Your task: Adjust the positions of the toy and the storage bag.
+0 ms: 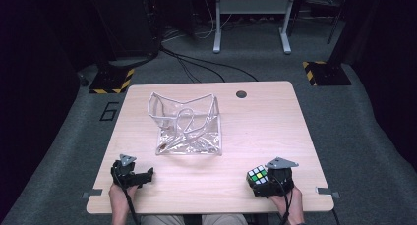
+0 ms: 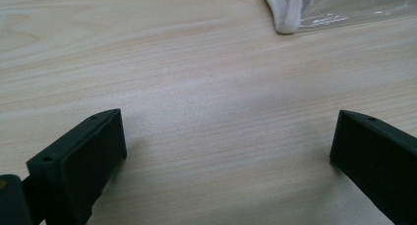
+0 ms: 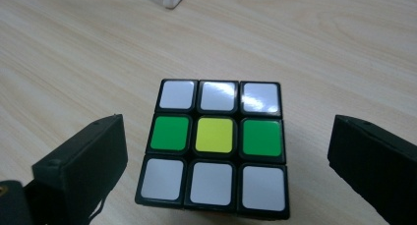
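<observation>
Here, in the high view, we see the left gripper (image 1: 147, 175) low over the near left part of the wooden table (image 1: 265, 122), its jaws apart with bare wood between them. Ahead of it, toward the table's middle, sits a clear plastic pouch with white edging (image 1: 187, 124). The right gripper (image 1: 259, 178) rests at the near right, and a Rubik's cube (image 1: 258, 178) sits right at its front.

In the left gripper view, our left gripper (image 2: 228, 141) stands released, jaws wide over plain table (image 2: 147, 63); the pouch's white corner (image 2: 287, 11) lies ahead and slightly right.

In the right gripper view, our right gripper (image 3: 226, 156) is spread too, the cube (image 3: 216, 146) sitting between the jaws, touching neither, its top face white, green and yellow.
</observation>
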Demonstrator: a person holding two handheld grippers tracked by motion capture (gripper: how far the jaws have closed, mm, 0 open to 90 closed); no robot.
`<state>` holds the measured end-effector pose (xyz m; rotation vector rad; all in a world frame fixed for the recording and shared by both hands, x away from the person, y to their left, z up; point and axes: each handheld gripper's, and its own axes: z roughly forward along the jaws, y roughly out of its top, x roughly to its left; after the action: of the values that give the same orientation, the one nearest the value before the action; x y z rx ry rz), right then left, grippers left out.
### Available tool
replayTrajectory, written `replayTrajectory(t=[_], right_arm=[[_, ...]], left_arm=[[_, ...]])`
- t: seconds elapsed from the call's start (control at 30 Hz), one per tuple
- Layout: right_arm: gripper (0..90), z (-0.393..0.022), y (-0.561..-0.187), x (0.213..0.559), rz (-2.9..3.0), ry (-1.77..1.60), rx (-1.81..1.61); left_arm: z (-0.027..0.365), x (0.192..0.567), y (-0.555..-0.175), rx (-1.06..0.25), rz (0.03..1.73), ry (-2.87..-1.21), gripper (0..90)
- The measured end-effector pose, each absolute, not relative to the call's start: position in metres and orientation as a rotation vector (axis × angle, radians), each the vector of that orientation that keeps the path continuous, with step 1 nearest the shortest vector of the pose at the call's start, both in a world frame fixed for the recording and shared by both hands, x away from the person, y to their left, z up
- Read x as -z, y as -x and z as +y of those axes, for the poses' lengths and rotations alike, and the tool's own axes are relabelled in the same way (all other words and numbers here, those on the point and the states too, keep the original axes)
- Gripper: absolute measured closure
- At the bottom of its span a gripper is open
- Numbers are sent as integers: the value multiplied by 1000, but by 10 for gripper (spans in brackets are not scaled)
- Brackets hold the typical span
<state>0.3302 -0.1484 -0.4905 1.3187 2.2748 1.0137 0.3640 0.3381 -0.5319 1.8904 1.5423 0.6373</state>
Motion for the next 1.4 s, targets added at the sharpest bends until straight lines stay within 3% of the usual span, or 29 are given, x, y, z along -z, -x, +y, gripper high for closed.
replayTrajectory(t=[0.27,0.63,1.4], right_arm=[[7,-143,-331,500,2316,-1320,-965],[317,-139,-330,507,2291,-1317,-921],[330,-129,-335,493,2275,-1281,-898]], left_arm=[[338,532,-364,-637,1543,-1890,3],[338,532,-364,-638,1542,-1891,3],[338,532,-364,-638,1541,-1892,3]])
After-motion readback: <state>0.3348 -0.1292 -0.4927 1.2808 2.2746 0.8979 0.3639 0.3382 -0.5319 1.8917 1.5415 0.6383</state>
